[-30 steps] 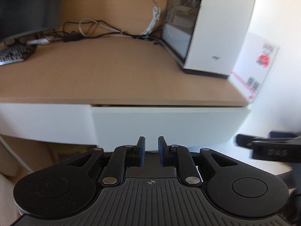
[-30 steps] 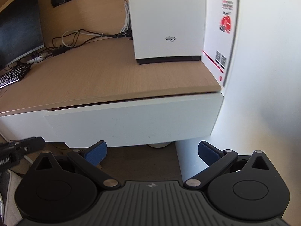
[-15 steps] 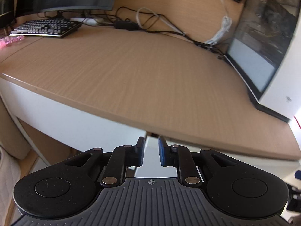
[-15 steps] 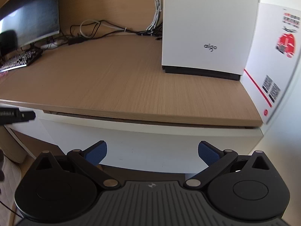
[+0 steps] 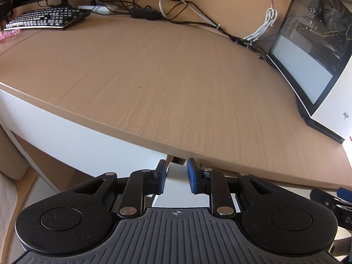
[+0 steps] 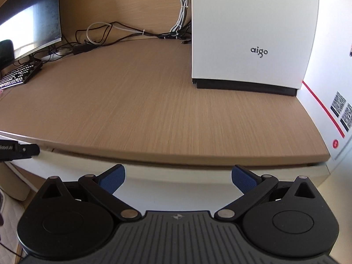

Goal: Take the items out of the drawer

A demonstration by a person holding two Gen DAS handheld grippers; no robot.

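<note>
A wooden desk [image 6: 154, 114] is seen, on which a white computer case [image 6: 253, 33], a keyboard [image 5: 46, 18], a monitor [image 6: 28, 22] and tangled cables [image 5: 180, 11] are set.

White computer case [image 6: 253, 33]: "aigo" in dark letters on its front. White poster [image 6: 336, 101]: two QR codes, other print unreadable.
</note>
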